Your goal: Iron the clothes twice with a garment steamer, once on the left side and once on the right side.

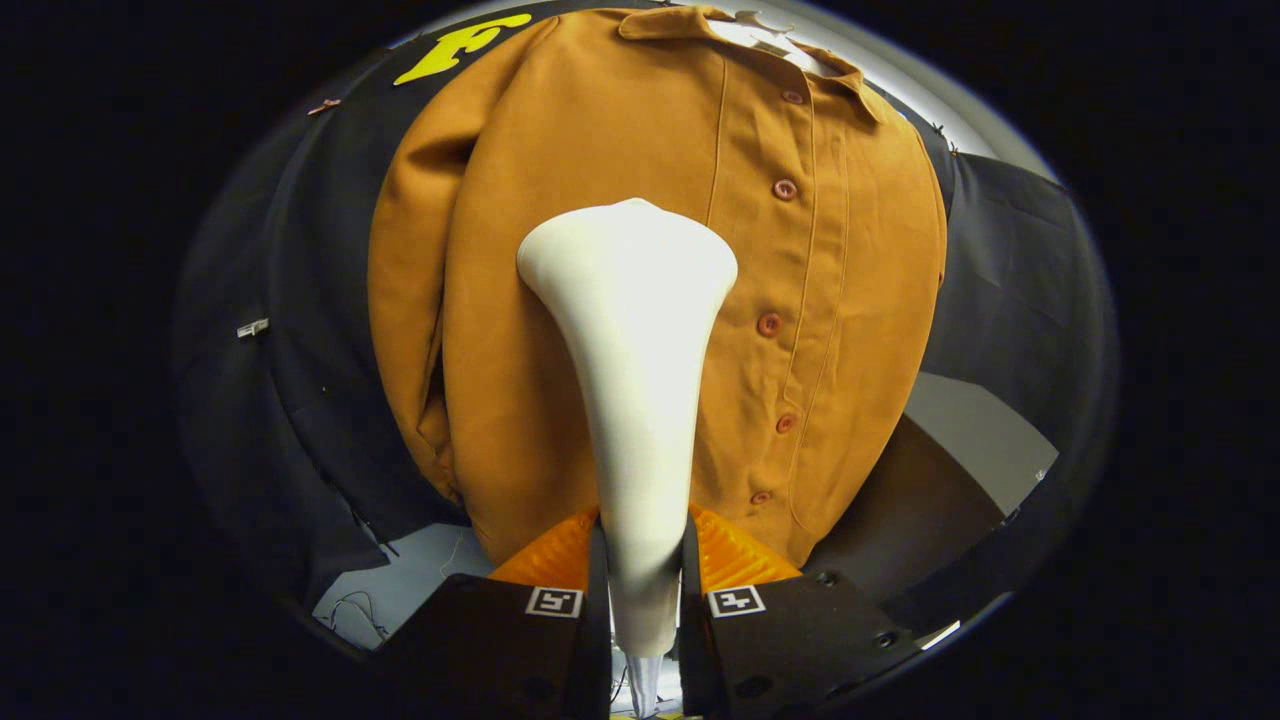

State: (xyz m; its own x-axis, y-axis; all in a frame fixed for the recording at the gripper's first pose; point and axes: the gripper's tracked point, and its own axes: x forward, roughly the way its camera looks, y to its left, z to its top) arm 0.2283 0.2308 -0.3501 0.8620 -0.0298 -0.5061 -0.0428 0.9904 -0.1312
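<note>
A mustard-brown buttoned shirt (830, 300) hangs on a hanger against the black cloth wall, ahead of the fingers. A white garment steamer (635, 340) stands upright between my fingers, its narrow handle pinched on both sides and its wide head raised toward the shirt's left half, just left of the button row (785, 189). My gripper (640, 565) is shut on the steamer's handle. The steamer hides the middle of the shirt's left panel. Whether the head touches the fabric I cannot tell.
The black cloth wall (1010, 290) surrounds the shirt on both sides. A pale grey floor patch (975, 440) shows below the shirt to the right, and another (400, 585) to the left with thin cables lying on it.
</note>
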